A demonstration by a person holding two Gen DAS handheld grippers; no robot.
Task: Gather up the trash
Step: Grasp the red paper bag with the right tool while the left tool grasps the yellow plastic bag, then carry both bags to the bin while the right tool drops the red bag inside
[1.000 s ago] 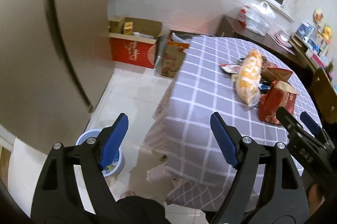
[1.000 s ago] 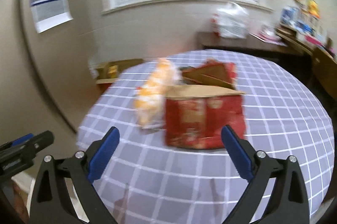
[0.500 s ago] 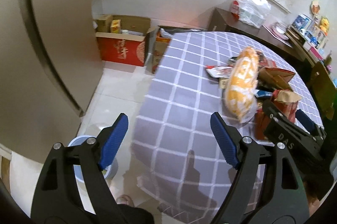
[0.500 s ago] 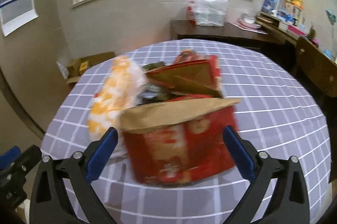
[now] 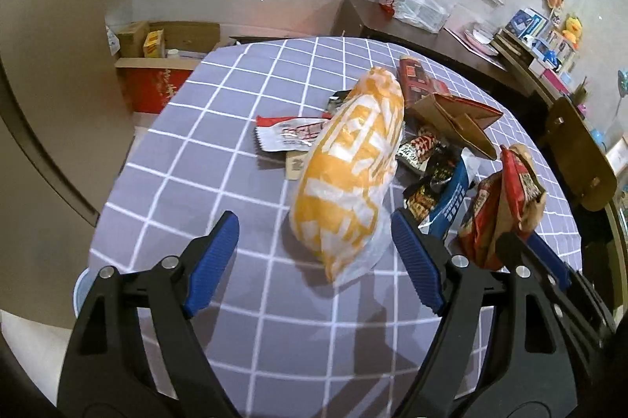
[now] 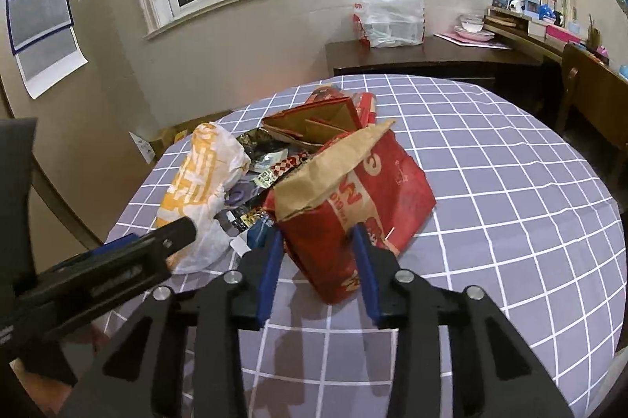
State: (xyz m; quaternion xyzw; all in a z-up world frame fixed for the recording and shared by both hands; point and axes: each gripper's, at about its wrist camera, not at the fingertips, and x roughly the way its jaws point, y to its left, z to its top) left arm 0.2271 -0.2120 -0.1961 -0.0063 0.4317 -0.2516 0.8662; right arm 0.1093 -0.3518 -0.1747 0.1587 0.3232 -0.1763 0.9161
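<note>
right gripper (image 6: 316, 241) closing, pads pinching red bag (image 6: 353, 198) | left gripper (image 5: 314, 241) closing, nothing clamped, before yellow bag (image 5: 349, 178) | risk: thin paper tears, bag slips

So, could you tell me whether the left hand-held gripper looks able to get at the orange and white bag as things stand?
Probably yes: the left hand-held gripper is closing with the orange and white bag just ahead, nothing between them; only wrappers crowd one side.
</note>
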